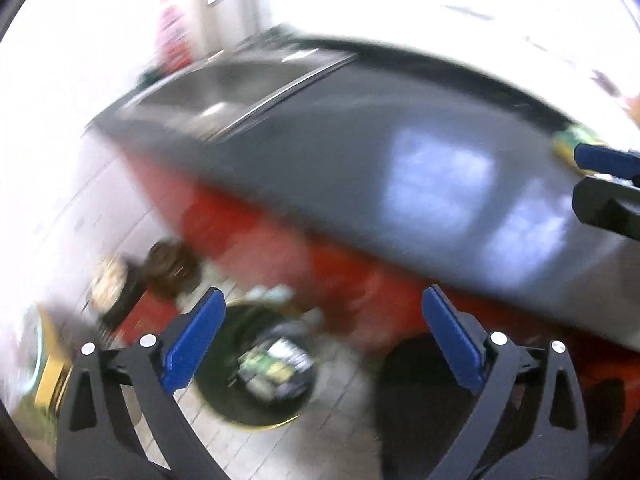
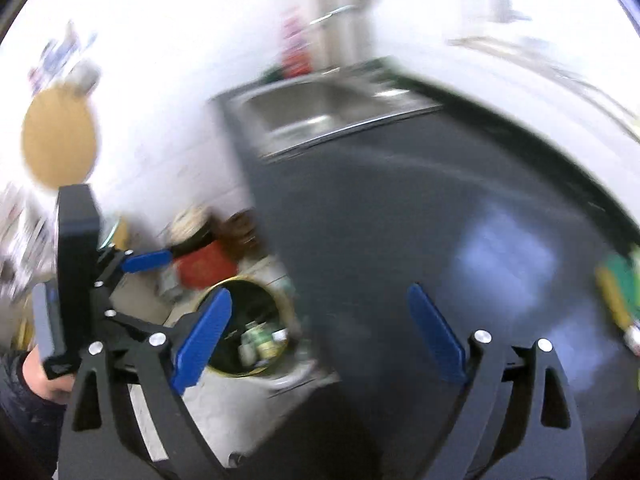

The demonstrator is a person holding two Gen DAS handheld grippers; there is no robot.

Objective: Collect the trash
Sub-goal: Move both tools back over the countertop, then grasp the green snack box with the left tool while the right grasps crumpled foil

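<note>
Left wrist view first: the left gripper [image 1: 320, 336] is spread wide with nothing between its blue pads, and below it, down on the tiled floor, sits the bin [image 1: 224, 404], black-lined with a gold rim. Packets [image 1: 274, 364] lie inside it, so some trash looks already collected. Everything's smeared with motion blur!

Over to the right wrist view: the right gripper [image 2: 320, 332] is wide too, empty, hanging over the edge of the dark counter [image 2: 400, 220]. The same bin shows at floor level beside the counter's end, cans or small tubs visible in it.

What's left? A green and yellow wrapper [image 2: 618, 292] lies at the counter's right edge, well apart from the bin. That looks like the next pick, I'd say. Otherwise the counter reads bare up to the steel sink [image 2: 320, 112].

The task seems part done: bin loaded, both tools free, at least one piece outstanding.

Labels? No luck. The packets carry print, but the blur kills every letter. Nothing readable on the wrapper either.
</note>
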